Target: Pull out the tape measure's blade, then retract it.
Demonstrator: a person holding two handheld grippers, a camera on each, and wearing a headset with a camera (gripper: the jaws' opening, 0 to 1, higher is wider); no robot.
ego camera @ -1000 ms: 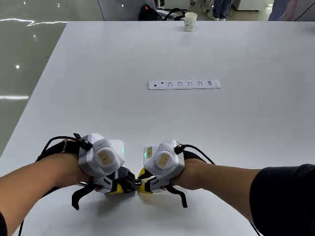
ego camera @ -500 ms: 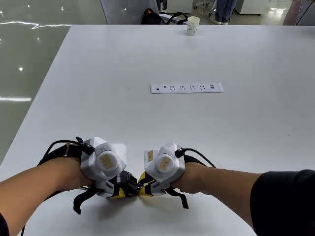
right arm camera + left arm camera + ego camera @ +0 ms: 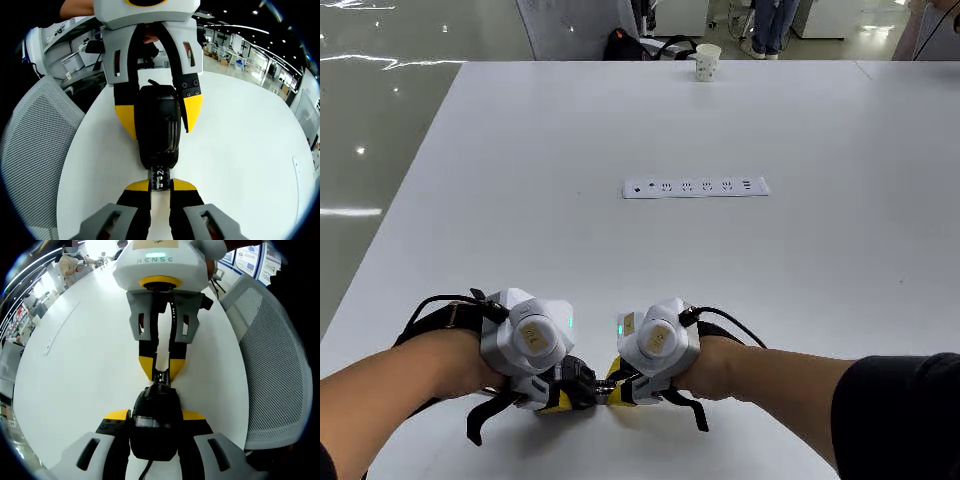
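The black tape measure (image 3: 152, 422) is held over the white table (image 3: 620, 130), well apart from the power strip (image 3: 695, 187), on the side nearer the person. Its body is squeezed between the jaws of the left gripper (image 3: 570, 393). Just a little bit of the blade (image 3: 159, 179) is pulled out, and its tip is pinched tight by the right gripper (image 3: 616, 390). A paper cup (image 3: 707, 61) is seen far past the power strip, on the other side.
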